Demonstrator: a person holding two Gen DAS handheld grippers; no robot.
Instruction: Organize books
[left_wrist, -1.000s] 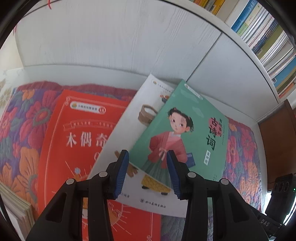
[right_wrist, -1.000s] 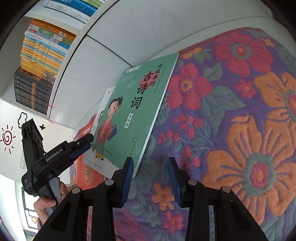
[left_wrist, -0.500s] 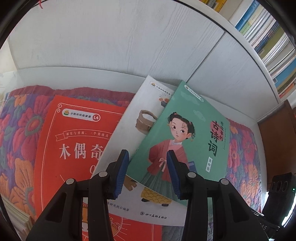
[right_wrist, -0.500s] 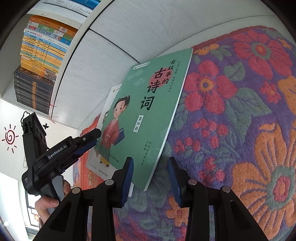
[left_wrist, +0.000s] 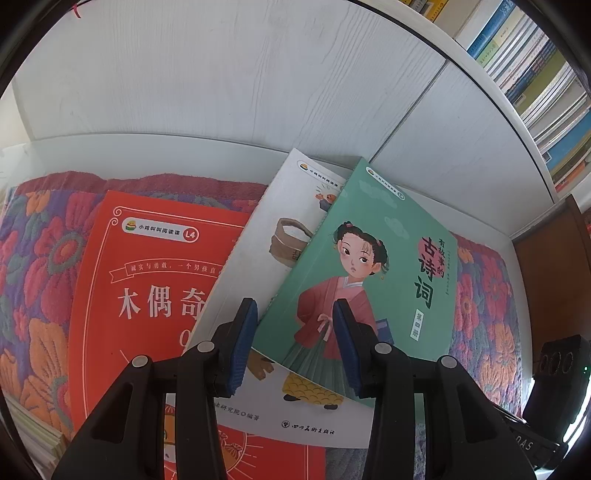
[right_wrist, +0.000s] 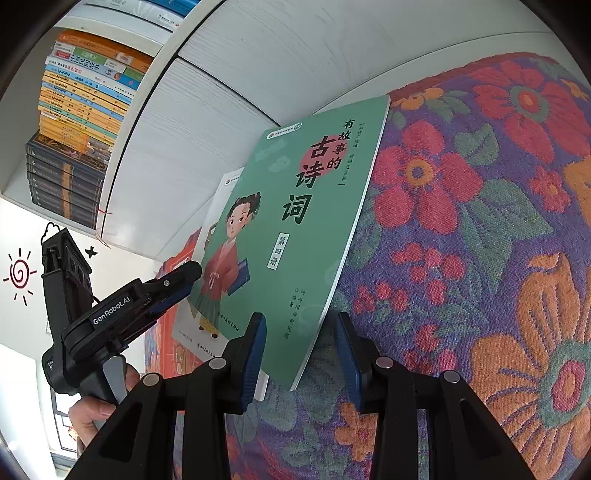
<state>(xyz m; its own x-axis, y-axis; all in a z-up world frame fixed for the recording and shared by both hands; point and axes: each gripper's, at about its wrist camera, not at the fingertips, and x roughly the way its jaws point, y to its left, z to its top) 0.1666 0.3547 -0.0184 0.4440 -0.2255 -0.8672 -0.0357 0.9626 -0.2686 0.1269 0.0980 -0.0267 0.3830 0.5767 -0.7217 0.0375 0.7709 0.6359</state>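
Note:
A green book (left_wrist: 369, 266) with a girl in red on its cover lies on top of a white book (left_wrist: 258, 258). That white book overlaps a red book (left_wrist: 147, 295); all rest on a floral cloth (left_wrist: 33, 266). My left gripper (left_wrist: 295, 336) hovers open over the green book's lower left corner, nothing pressed between its blue pads. In the right wrist view my right gripper (right_wrist: 300, 350) is open, and the green book's (right_wrist: 295, 229) near right corner shows between its fingers. The left gripper (right_wrist: 190, 275) reaches in from the left, its tips at the book's left edge.
White cabinet panels (left_wrist: 221, 74) rise behind the books, with packed bookshelves (right_wrist: 81, 92) above them. A stack of thin books (left_wrist: 33, 435) sits at the cloth's left edge. Brown wooden furniture (left_wrist: 546, 277) stands to the right. A hand (right_wrist: 92, 413) holds the left gripper.
The right gripper has crept toward the green book, whose near corner now shows between its fingers. The left gripper has barely shifted. Both jaws kept the same gap.

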